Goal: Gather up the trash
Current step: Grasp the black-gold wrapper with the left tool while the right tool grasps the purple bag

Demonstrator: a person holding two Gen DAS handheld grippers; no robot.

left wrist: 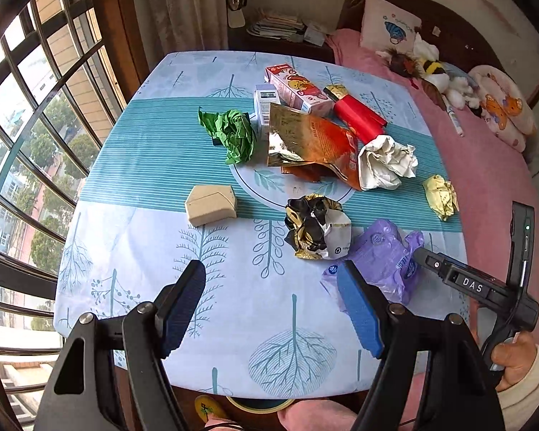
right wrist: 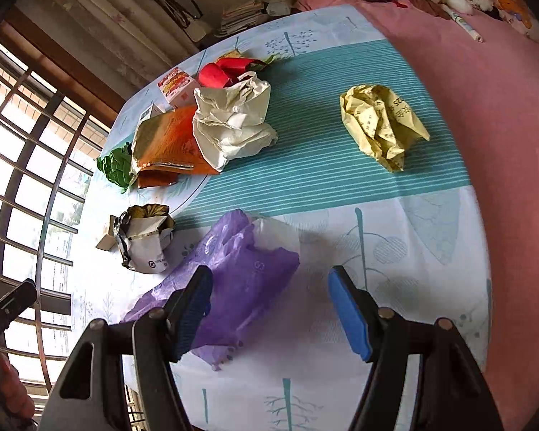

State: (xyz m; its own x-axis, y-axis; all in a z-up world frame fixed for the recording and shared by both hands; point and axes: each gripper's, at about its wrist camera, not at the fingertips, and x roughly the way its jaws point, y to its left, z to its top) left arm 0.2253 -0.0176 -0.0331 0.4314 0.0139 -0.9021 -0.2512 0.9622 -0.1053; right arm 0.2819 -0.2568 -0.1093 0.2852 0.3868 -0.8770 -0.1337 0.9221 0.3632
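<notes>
Nothing looks collected yet: trash litters the table [left wrist: 133, 251], purple bag [right wrist: 240, 273] near its front edge; left gripper [left wrist: 271, 309] and right gripper [right wrist: 271, 310] gape wide, empty.

The orange foil wrapper [left wrist: 312, 143] partly hides the small white box [left wrist: 264, 106]; the purple bag's [right wrist: 230, 280] near end sits behind a finger.

Daylight through a barred window [left wrist: 28, 136] lights a curtain [left wrist: 183, 3], a pink bed [left wrist: 485, 165] and patterned tablecloth [left wrist: 133, 237]
</notes>
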